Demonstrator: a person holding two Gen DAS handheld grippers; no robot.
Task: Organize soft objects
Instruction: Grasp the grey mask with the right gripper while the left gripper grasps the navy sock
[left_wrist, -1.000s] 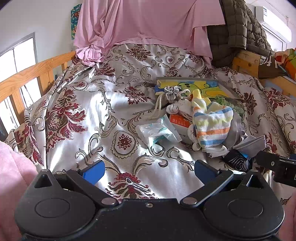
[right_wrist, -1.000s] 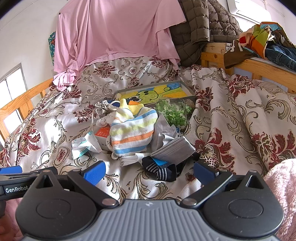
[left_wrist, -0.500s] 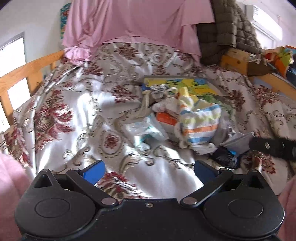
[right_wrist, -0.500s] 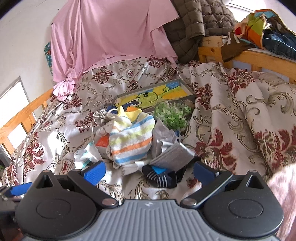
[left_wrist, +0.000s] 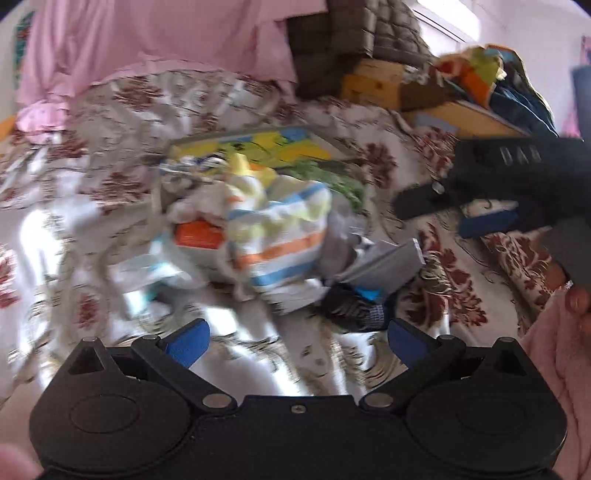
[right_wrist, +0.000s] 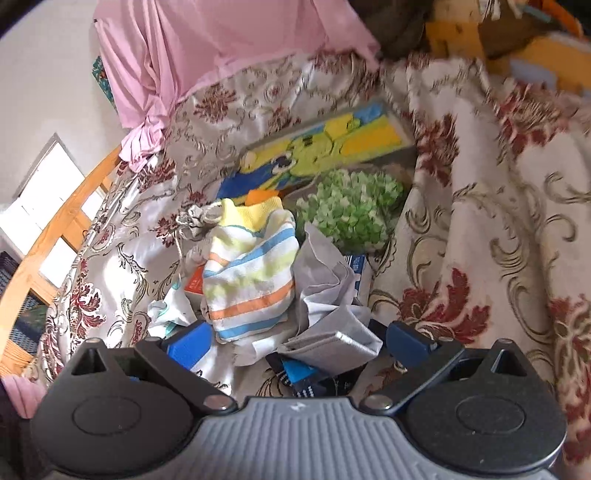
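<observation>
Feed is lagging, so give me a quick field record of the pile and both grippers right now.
surface: floral bedspread
pile top: striped sock
beside it: grey folded cloth, dark sock, green plant ball
behind: cartoon box
right gripper: open, over the grey folded cloth
left gripper: open, short of the pile
left view: motion-blurred

Blurred striped sock (left_wrist: 280, 236) on bedspread (left_wrist: 74, 229), left tool (left_wrist: 297, 338) spread wide
</observation>
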